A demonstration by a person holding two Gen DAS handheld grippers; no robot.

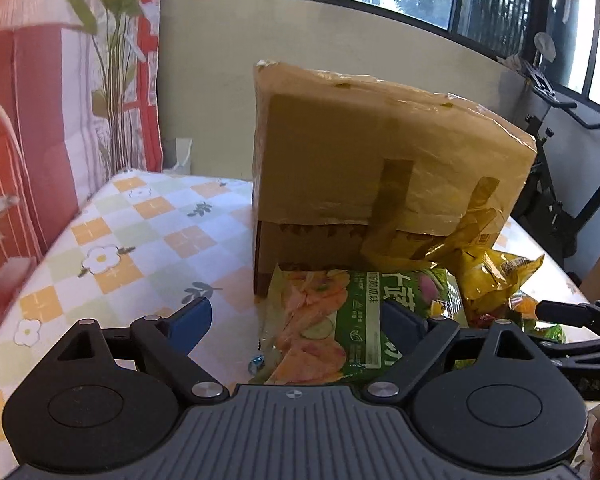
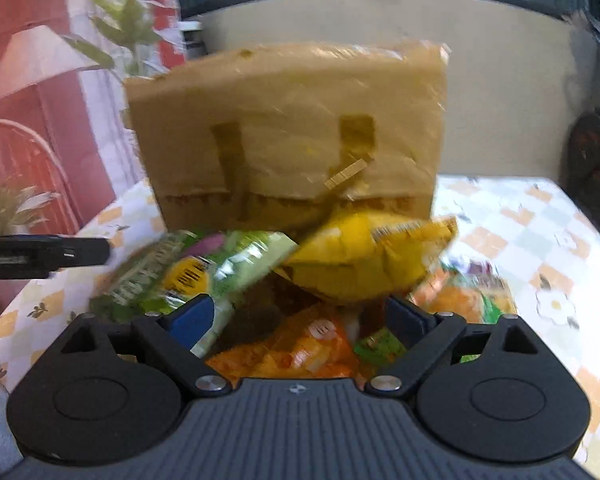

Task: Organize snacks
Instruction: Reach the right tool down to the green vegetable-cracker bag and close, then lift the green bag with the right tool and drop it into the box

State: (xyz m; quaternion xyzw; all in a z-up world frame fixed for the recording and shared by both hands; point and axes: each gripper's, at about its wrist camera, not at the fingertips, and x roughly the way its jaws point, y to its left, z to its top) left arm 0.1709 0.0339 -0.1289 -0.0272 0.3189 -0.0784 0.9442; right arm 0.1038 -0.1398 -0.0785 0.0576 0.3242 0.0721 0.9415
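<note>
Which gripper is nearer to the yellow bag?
Right. The right gripper is just below the yellow bag; the left gripper is over the green bag, beside it.

My right view is blurred, so I cannot read the print on the yellow bag (image 2: pixel 364 256) or the green bag (image 2: pixel 196 276). The box (image 2: pixel 288 136) hides the desk (image 2: pixel 532 232) behind it, and the bags cover its lower edge. An orange bag (image 2: pixel 300 352) lies partly under my gripper body. In the left view, the green bag (image 1: pixel 340 328) is hidden in part by my right finger (image 1: pixel 404 320), and small packets (image 1: pixel 524 308) at the right are too covered to identify.
</note>
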